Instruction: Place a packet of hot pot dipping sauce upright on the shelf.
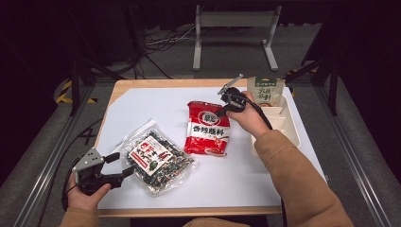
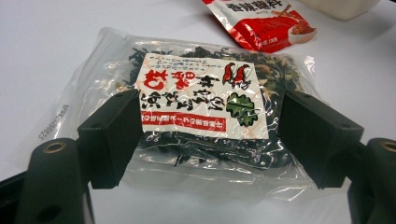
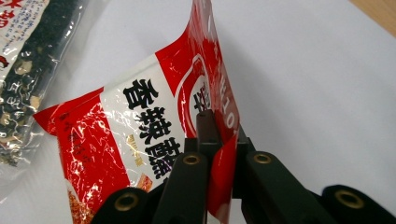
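A red seasoning packet [image 1: 207, 131] lies mid-table on the white sheet. My right gripper [image 1: 221, 113] is shut on its upper right edge; in the right gripper view the jaws [image 3: 219, 135] pinch the lifted red packet [image 3: 140, 126]. At the near left lies a clear bag of dark dried greens [image 1: 156, 161] with a red and white label. My left gripper [image 1: 120, 165] stands open just left of it. In the left gripper view its jaws [image 2: 205, 135] sit wide apart on either side of the clear bag [image 2: 201, 93], not touching it.
A white tray [image 1: 289, 128] stands at the right edge, with a green and beige pouch [image 1: 265, 91] upright at its far end. The red packet [image 2: 266, 25] and the tray [image 2: 341, 7] lie beyond the clear bag. The clear bag [image 3: 23, 70] lies beside the red packet.
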### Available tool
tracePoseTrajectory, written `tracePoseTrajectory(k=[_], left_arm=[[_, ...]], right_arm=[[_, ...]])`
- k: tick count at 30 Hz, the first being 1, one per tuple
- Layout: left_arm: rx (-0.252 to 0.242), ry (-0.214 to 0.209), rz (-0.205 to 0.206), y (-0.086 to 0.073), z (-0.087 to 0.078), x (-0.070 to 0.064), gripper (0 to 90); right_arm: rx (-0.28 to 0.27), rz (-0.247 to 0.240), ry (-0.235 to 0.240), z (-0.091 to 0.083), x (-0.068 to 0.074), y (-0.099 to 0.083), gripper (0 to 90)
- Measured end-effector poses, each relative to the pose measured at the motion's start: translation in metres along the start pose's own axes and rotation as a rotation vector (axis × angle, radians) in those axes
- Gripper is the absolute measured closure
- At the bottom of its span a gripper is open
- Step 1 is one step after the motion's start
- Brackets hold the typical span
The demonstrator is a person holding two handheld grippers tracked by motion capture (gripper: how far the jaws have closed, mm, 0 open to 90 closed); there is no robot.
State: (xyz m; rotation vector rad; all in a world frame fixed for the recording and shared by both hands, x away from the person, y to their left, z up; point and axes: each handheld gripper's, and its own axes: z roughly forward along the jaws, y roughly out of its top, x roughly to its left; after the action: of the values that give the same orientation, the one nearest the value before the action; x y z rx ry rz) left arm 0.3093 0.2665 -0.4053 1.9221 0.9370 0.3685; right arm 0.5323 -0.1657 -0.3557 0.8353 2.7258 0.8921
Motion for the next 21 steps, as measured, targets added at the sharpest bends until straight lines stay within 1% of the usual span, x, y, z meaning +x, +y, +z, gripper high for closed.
tracePoseTrajectory(k=[1, 2, 4, 6, 7, 8, 11, 12, 13, 14, 18, 21], left_arm=[[-0.001, -0.003, 0.001, 0.000, 0.000, 0.000, 22.8], [-0.002, -0.003, 0.003, 0.001, 0.001, 0.001, 22.8], [-0.006, -0.008, -0.002, 0.002, 0.002, 0.001, 22.9], [-0.004, -0.011, 0.005, 0.003, 0.004, 0.001, 22.9], [-0.004, -0.016, 0.000, 0.003, 0.004, 0.001, 22.8], [-0.004, -0.016, 0.000, 0.003, 0.004, 0.001, 22.8], [-0.003, -0.020, 0.012, 0.005, 0.007, 0.001, 22.9], [-0.003, -0.020, 0.012, 0.005, 0.007, 0.001, 22.9], [-0.004, -0.023, 0.012, 0.006, 0.008, 0.001, 22.8], [-0.004, -0.023, 0.012, 0.006, 0.008, 0.001, 22.9], [-0.001, -0.023, 0.021, 0.008, 0.010, 0.001, 22.8], [0.002, -0.028, 0.021, 0.008, 0.011, 0.001, 22.8]], right_arm=[[-0.020, 0.012, 0.018, -0.005, 0.001, 0.000, 89.3], [-0.020, 0.012, 0.018, -0.005, 0.001, 0.000, 89.3], [-0.033, 0.014, 0.023, -0.013, 0.004, 0.001, 89.4], [-0.049, 0.018, 0.032, -0.020, 0.007, 0.001, 89.4], [-0.059, 0.012, 0.030, -0.026, 0.009, 0.002, 89.4], [-0.059, 0.012, 0.030, -0.026, 0.009, 0.002, 89.4], [-0.086, 0.006, 0.032, -0.040, 0.017, 0.003, 89.4], [-0.086, 0.006, 0.032, -0.040, 0.017, 0.003, 89.4], [-0.103, 0.010, 0.042, -0.048, 0.021, 0.003, 89.4], [-0.103, 0.010, 0.042, -0.048, 0.021, 0.003, 89.4], [-0.126, -0.006, 0.050, -0.063, 0.031, 0.004, 89.4], [-0.129, -0.027, 0.048, -0.070, 0.040, 0.004, 89.5]])
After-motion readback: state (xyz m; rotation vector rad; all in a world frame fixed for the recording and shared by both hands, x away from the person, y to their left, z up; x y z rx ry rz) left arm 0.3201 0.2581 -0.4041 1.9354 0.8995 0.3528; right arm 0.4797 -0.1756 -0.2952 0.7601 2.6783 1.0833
